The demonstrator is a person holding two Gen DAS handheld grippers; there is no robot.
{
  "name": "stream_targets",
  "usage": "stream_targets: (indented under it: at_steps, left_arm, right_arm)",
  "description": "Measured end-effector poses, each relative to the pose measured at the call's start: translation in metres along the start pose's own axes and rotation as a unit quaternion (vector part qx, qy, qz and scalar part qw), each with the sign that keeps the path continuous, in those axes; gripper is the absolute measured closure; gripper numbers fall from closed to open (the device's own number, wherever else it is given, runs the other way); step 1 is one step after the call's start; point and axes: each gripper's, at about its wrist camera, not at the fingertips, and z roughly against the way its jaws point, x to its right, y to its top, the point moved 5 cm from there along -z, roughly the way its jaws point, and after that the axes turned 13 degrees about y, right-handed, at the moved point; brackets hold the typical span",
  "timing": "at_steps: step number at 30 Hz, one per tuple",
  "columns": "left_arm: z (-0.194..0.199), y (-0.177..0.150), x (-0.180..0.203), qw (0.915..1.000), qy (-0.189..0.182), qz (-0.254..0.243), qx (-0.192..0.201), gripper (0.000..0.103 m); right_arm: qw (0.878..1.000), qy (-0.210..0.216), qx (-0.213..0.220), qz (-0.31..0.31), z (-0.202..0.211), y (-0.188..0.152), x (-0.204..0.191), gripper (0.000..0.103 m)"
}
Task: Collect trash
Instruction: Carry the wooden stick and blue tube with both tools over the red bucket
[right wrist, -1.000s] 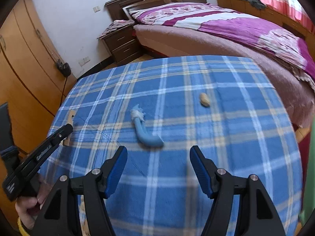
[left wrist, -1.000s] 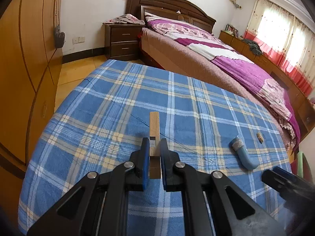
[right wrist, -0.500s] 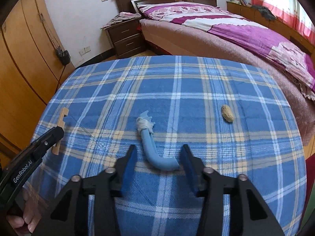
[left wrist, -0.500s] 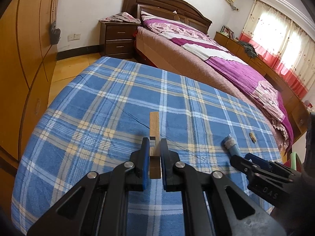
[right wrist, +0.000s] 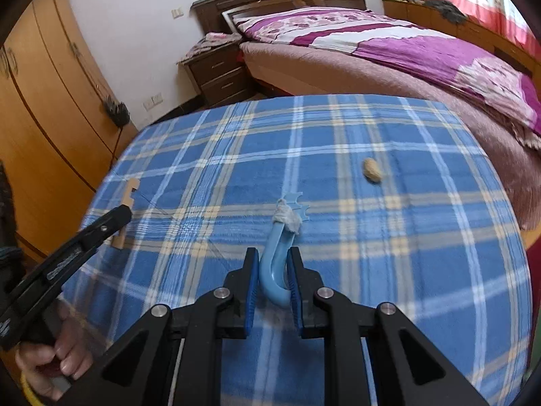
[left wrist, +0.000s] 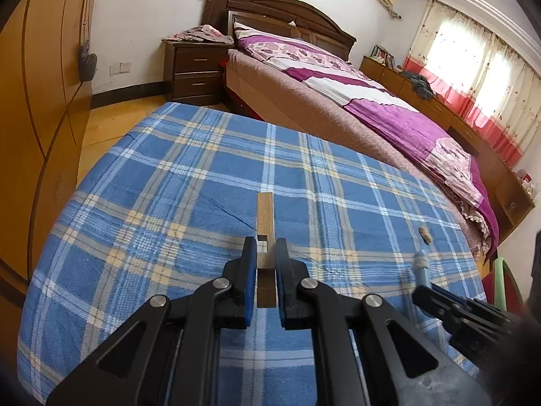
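Observation:
A curved blue plastic piece [right wrist: 274,240] with a grey wad wrapped near its toothed end lies on the blue plaid tablecloth [right wrist: 389,270]. My right gripper [right wrist: 273,253] is closing around its bent end, and both blue pads touch its sides. In the left wrist view only that piece's tip [left wrist: 421,265] shows, with my right gripper [left wrist: 426,297] coming in from the right edge. My left gripper [left wrist: 264,253] is shut on a notched wooden strip [left wrist: 264,213] that rests on the cloth. From the right wrist, the left gripper [right wrist: 122,215] and its strip [right wrist: 130,191] appear at the left. A peanut [right wrist: 372,170] lies farther right.
A bed [left wrist: 389,108] with a purple cover stands beyond the table, a dark nightstand [left wrist: 196,67] beside it. An orange wardrobe [left wrist: 40,101] runs along the left. A hand [right wrist: 50,365] grips the left tool's handle.
The right gripper moved forward over the blue piece and its jaws came together around the bent end. The left gripper kept its hold on the wooden strip.

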Motion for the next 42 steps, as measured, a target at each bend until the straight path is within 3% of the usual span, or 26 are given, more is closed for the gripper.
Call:
stream_targets:
  at_steps: [10,18,27,42]
  left_arm:
    - [0.018,0.002,0.009,0.9998,-0.010,-0.011,0.013,0.093]
    - [0.047,-0.004,0.032,0.9988,-0.035,-0.028,0.017,0.093]
    - [0.081,-0.016,0.081,0.9953,-0.072,-0.061,0.025,0.093]
    - [0.120,-0.034,0.172,0.9821,-0.132,-0.133,0.021,0.093]
  right_arm:
    - [0.997,-0.018,0.050,-0.047,0.078,-0.025,0.030,0.084]
    - [0.988,-0.040,0.106,-0.101,0.136,-0.041,0.062,0.084]
    - [0.975,-0.059,0.163,-0.140,0.194,-0.054,0.093,0.084]
    - [0.956,-0.071,0.213,-0.191,0.252,-0.082,0.144,0.084]
